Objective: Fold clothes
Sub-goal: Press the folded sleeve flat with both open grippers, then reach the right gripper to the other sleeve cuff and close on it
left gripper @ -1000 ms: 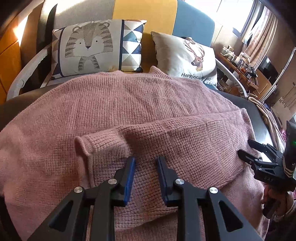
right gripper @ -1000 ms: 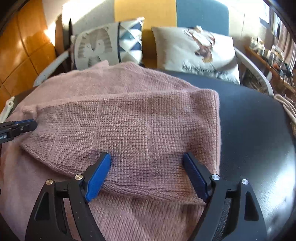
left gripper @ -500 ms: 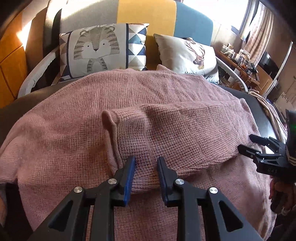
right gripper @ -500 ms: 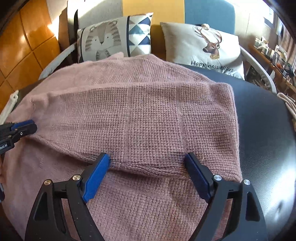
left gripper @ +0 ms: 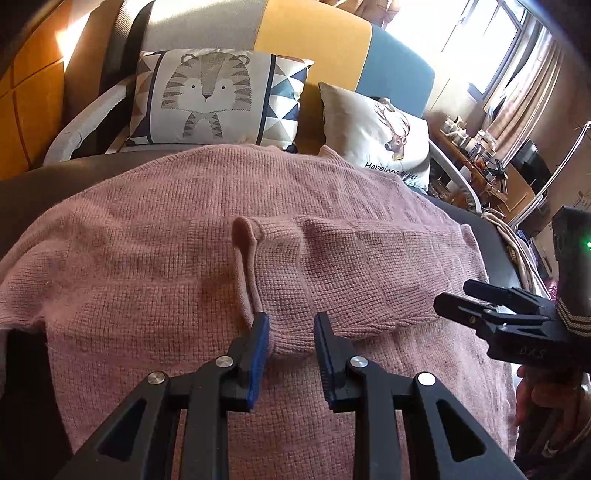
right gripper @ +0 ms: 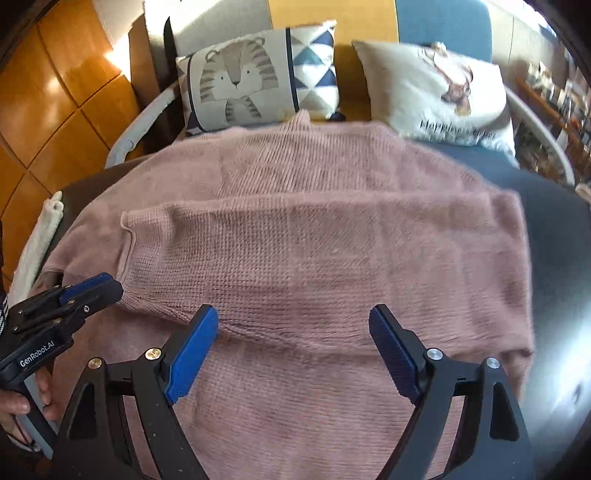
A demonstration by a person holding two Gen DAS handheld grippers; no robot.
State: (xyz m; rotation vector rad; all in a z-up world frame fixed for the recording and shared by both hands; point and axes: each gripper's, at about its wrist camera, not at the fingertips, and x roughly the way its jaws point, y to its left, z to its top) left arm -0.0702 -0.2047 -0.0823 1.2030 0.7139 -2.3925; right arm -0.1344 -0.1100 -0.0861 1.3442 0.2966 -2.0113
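Left wrist view: a pink knitted sweater (left gripper: pixel 177 236) lies spread over a dark cushioned surface (left gripper: pixel 44 177), with a sleeve (left gripper: pixel 343 273) folded across the body so that its long axis runs left to right and its cuff end points toward the left gripper (left gripper: pixel 291 347). No container appears in either view. The left gripper points steeply down at the cloth, its jaws narrowly apart with the ribbed cuff (left gripper: pixel 291 332) lying between the blue pads; whether the pads actually press on the knit cannot be told from this view. At the right edge the right gripper (left gripper: pixel 480 302) enters from the side, held by a hand (left gripper: pixel 543 402) gripping its handle from below, its tips over the lower edge of the folded sleeve. Behind the sweater, a tiger pillow (left gripper: pixel 210 99) and a deer pillow (left gripper: pixel 380 129) stand against a backrest striped grey, yellow and blue (left gripper: pixel 314 33). Right wrist view: the right gripper (right gripper: pixel 291 347) also points steeply down, jaws standing wide apart, the pads above the lower edge of the folded sleeve (right gripper: pixel 314 266) and not pressing on it. The sleeve again runs across the picture, its cuff (right gripper: pixel 140 273) at the left just beside the tips of the left gripper (right gripper: pixel 96 291). A hand (right gripper: pixel 22 402) holds that gripper's handle at the lower left. This view is slightly blurred toward the right edge.
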